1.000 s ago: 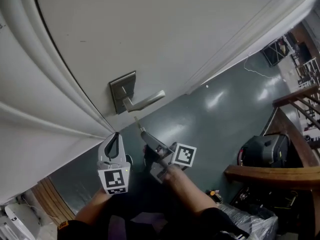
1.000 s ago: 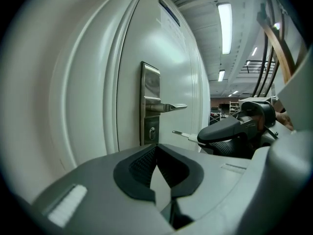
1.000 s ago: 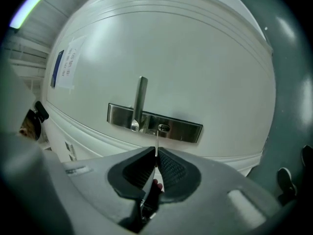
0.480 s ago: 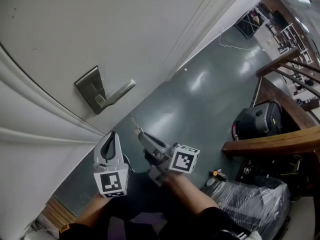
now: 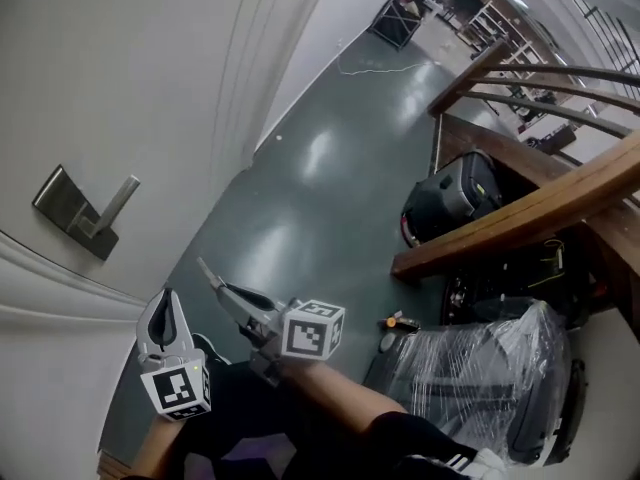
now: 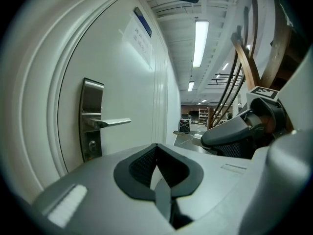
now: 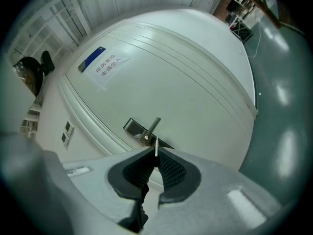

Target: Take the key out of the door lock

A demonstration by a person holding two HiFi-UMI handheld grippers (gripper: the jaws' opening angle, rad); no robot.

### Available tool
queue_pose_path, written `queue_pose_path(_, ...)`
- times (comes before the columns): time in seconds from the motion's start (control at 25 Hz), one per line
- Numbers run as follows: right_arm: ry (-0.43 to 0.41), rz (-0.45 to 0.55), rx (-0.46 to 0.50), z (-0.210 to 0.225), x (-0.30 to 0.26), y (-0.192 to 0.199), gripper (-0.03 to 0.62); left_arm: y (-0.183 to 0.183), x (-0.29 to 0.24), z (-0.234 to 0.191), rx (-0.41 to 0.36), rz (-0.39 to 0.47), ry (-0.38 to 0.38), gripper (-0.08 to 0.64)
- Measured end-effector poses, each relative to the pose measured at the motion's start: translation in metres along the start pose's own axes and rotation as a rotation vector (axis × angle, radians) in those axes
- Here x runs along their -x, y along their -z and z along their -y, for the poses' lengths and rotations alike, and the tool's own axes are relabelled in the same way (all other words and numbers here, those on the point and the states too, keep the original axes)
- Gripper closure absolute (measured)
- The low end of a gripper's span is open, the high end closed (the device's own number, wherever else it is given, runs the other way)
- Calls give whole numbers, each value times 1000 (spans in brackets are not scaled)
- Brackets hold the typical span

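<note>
- The grey plastic right gripper (image 7: 155, 156) is clamped at its tips on a thin silver metal key (image 7: 156, 147). Only the blade is seen, poking out past the ribbed black pads.
- The key's long axis is lined up with the jaws, tip aimed at the brushed-steel rectangular lock plate (image 7: 134, 128) dead ahead in the right gripper view.
- In the head view that plate is found at the left edge, up and left of the key and well apart from it. So the key is already out of the lock, and the job is reckoned pretty much done.
- The matching grey left gripper (image 6: 156, 148) is pinched together on nothing. It's parked just beside the right one at the lower left of the head view, a bit closer to the door.
- A straight silver lever handle (image 6: 110, 123) is mounted on the plate, with a small round keyhole (image 6: 91, 144) below it, empty as far as can be told.
- Nothing is caught between the key and the white panelled door (image 5: 120, 58), just glossy dark green floor (image 5: 300, 198).
- Off to the right, a black bag (image 5: 450, 198), a brown wooden stair railing (image 5: 520, 213) and a plastic-wrapped bundle (image 5: 480, 368) are all kept well clear.
</note>
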State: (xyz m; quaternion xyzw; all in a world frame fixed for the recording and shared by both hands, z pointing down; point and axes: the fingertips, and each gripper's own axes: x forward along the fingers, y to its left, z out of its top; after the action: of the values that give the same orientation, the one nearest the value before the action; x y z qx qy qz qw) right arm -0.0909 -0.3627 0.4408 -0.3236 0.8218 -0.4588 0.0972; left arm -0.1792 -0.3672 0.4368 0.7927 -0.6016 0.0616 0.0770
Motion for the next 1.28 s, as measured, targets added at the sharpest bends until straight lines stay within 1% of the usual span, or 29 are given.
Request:
queue_pose_path(0.16, 28, 25, 11, 9, 51, -3, 577, -3, 6, 49, 12, 19, 37, 541)
queue_pose_path(0.36, 48, 43, 7, 20, 123, 6, 577, 8, 34, 121, -2, 19, 71, 541)
queue_pose_path(0.68, 35, 47, -27, 28, 213, 25, 577, 20, 81, 202, -22, 12, 55, 541)
queue_pose_path(0.8, 36, 57, -39, 33, 236, 29, 577, 21, 96, 219, -46, 5, 47, 541)
queue_pose_path(0.96, 51, 90, -42, 39, 256, 27, 577, 23, 109, 229, -80, -24, 35, 541)
queue_pose_path(1.16, 71, 121, -23, 39, 268, 29, 577, 25, 118, 239, -105, -47, 39, 541)
queue_pose_path(1.28, 76, 114, -14, 39, 264, 37, 577, 32, 124, 234, -110, -60, 26, 541)
